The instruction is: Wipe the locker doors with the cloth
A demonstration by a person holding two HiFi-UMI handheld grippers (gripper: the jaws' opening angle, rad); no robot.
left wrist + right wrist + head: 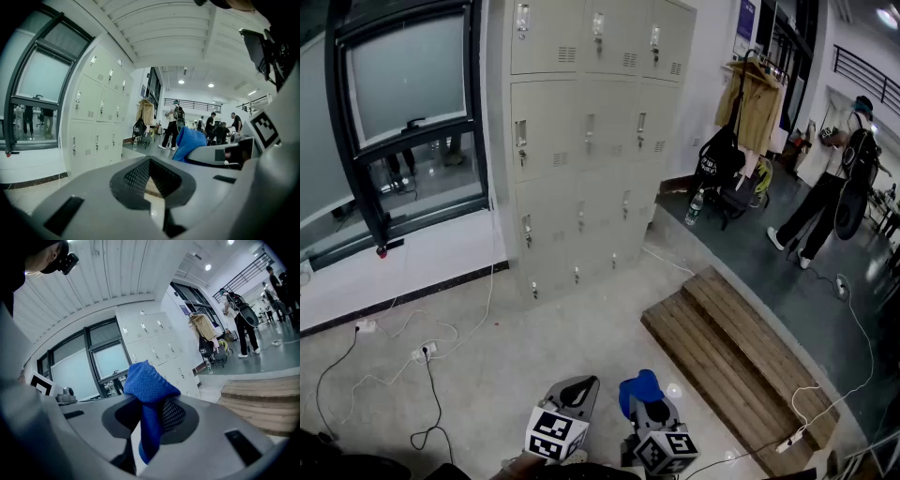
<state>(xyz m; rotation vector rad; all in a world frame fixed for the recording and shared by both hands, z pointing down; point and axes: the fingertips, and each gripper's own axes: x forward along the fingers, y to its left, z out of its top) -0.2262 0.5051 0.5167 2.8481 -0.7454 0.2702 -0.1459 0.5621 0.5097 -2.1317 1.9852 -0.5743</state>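
The left gripper is low in the head view with its jaws closed together and nothing between them. Just to its right, the right gripper has its jaws clamped on the blue cloth, which bunches up above the tips. The grey lockers stand well apart from both grippers across the floor. White cables trail over the floor to the left below the window, wooden steps lie to the right, and a hanging coat, bags and a person are beyond the lockers.
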